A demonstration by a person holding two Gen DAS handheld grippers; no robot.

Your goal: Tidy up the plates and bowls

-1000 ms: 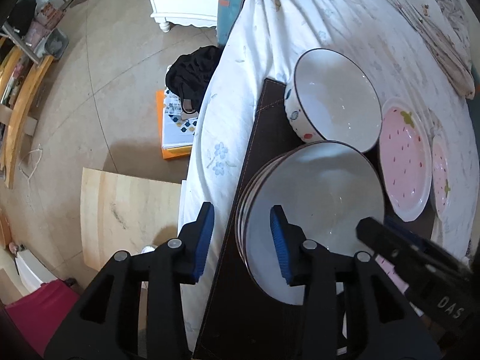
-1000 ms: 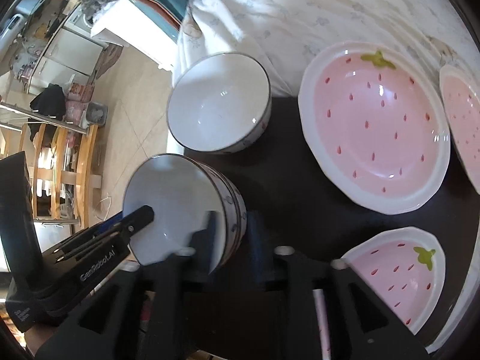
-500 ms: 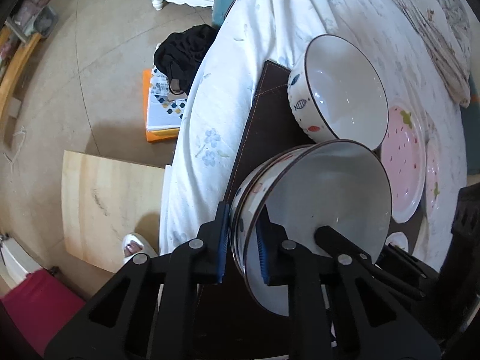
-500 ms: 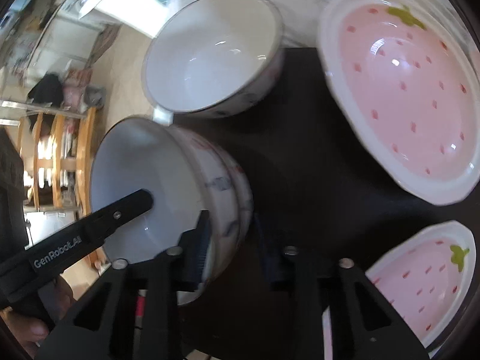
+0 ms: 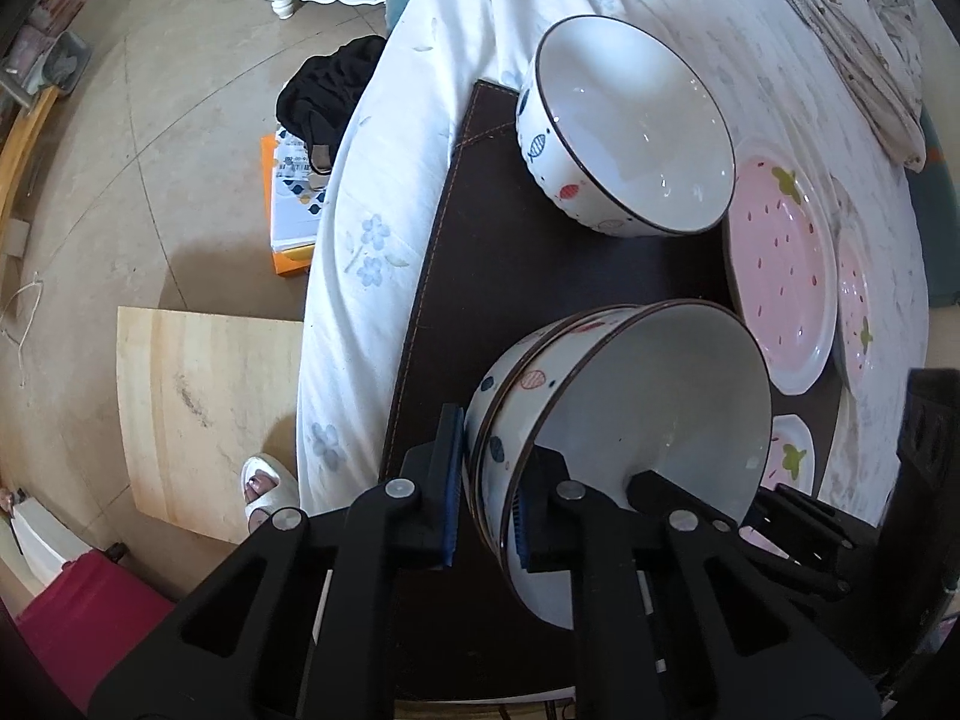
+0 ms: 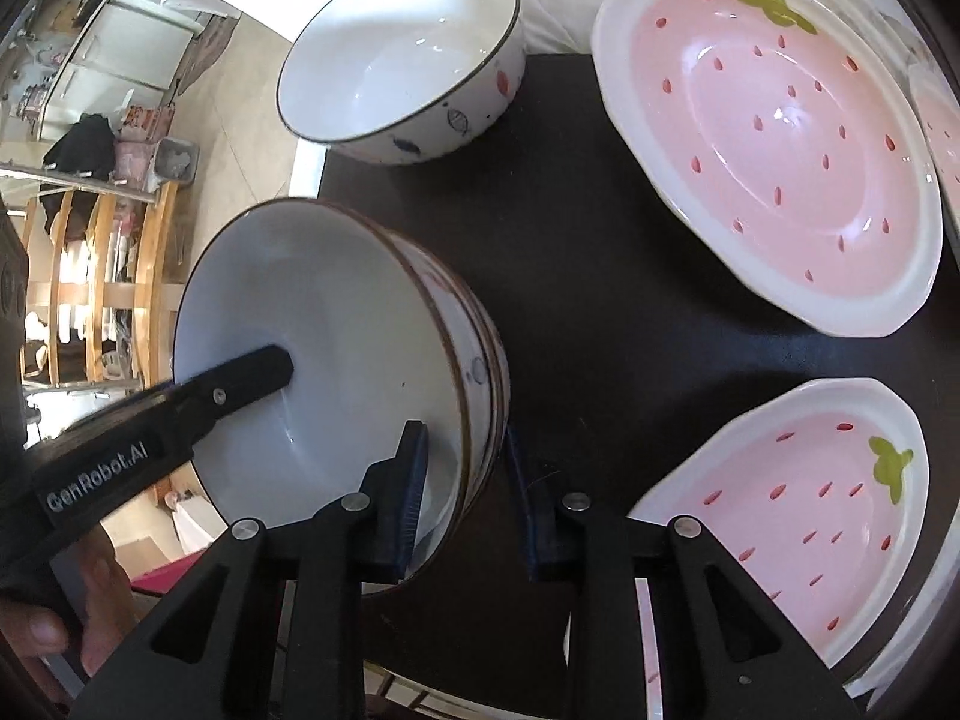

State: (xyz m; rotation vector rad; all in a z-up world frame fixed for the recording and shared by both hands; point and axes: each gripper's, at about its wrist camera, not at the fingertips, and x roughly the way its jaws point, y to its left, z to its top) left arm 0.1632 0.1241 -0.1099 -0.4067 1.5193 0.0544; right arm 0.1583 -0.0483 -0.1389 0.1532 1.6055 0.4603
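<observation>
A stack of white bowls [image 5: 636,414] with fish prints is held tilted above the dark mat [image 5: 510,264]. My left gripper [image 5: 486,483] is shut on its near rim, one finger inside, one outside. My right gripper [image 6: 465,483] is shut on the opposite rim of the stack [image 6: 336,360]. A single white bowl [image 5: 630,126] stands upright on the mat behind; it also shows in the right wrist view [image 6: 402,54]. A large pink strawberry plate [image 6: 768,150] and a smaller one [image 6: 798,516] lie to the right.
A second large pink plate [image 5: 864,306] lies at the far right, partly cut off. The mat lies on a white flowered cloth [image 5: 372,228] whose edge drops to the floor. A wooden board [image 5: 198,414] and boxes [image 5: 288,204] are on the floor at left.
Both grippers closed on the bowl stack's rims and lifted it; the stack now tilts above the mat. The single bowl and plates have not moved.
</observation>
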